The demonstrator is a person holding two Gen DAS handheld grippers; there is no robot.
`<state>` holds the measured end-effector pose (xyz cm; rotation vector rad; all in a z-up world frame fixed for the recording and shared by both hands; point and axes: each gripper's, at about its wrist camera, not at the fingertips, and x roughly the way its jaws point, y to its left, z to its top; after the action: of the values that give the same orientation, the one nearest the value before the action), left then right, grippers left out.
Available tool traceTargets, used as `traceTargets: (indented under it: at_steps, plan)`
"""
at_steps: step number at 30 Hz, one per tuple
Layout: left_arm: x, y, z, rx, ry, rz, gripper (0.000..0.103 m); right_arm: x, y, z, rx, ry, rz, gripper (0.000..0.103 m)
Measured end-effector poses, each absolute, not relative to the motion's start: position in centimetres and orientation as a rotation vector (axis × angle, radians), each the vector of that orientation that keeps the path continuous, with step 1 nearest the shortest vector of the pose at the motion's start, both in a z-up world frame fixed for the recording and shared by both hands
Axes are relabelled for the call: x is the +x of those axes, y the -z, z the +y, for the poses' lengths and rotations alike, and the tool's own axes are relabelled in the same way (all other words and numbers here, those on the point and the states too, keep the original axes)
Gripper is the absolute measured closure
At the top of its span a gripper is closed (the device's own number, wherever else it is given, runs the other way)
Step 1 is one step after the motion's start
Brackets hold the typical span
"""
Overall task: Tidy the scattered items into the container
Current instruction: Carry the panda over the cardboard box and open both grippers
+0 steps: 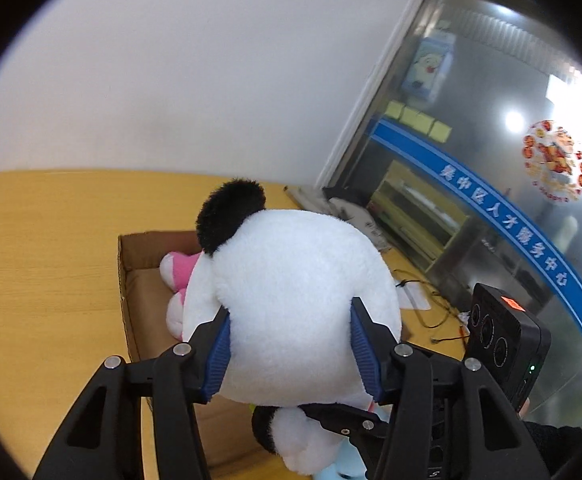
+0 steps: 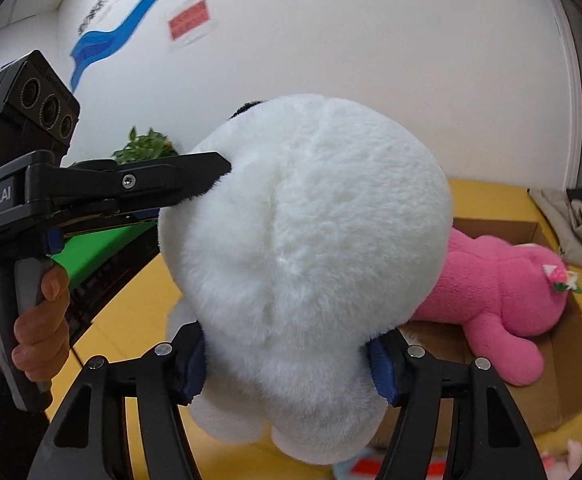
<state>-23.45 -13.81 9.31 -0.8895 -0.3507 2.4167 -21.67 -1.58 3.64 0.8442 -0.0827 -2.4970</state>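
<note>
A big white plush panda (image 1: 303, 304) with black ears fills both views; it also shows in the right wrist view (image 2: 307, 240). My left gripper (image 1: 291, 344) is shut on its white body, blue pads pressed into the fur. My right gripper (image 2: 287, 356) is shut on the same panda from another side. The panda hangs above an open cardboard box (image 1: 125, 280) on the yellow table. A pink plush toy (image 2: 503, 292) lies inside the box (image 2: 571, 360); it also shows in the left wrist view (image 1: 177, 268). The left gripper's body shows in the right wrist view (image 2: 131, 184).
The yellow table (image 1: 43, 248) runs to a white wall. Cables and papers (image 1: 419, 296) lie at the table's right end by a glass partition. A light blue item (image 1: 343, 464) lies under the panda. A green plant (image 2: 147, 148) and folded grey cloth (image 2: 571, 224) stand further off.
</note>
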Motion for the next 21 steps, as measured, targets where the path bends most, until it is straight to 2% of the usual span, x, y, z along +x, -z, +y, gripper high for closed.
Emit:
traceTargets:
  at_steps: [5, 7, 11, 15, 17, 21]
  plan:
    - [-28.9, 0.0, -15.6, -1.181, -2.36, -0.433, 0.05, -25.9, 3.5, -2.6, 1.127, 2.446, -0.245, 0.032]
    - [-28.9, 2.0, -16.6, -1.206, -2.351, -0.439, 0.049, -26.1, 6.2, -4.0, 1.253, 2.409, -0.268, 0.032]
    - [-28.0, 2.7, -18.8, -1.201, -2.375, -0.461, 0.046, -25.3, 6.4, -6.4, 1.292, 2.438, -0.172, 0.03]
    - [-27.5, 1.7, -18.9, -1.21, -2.41, -0.463, 0.043, -24.8, 5.7, -5.6, 1.335, 2.374, -0.221, 0.019]
    - [-26.7, 0.3, -19.4, -1.202, -2.462, -0.469, 0.045, -24.0, 4.3, -3.8, 1.321, 2.312, -0.199, 0.009]
    - [-23.2, -3.3, -18.7, -1.045, -2.534, -0.397, 0.045, -20.0, -1.1, 2.5, 1.153, 2.352, -0.04, 0.007]
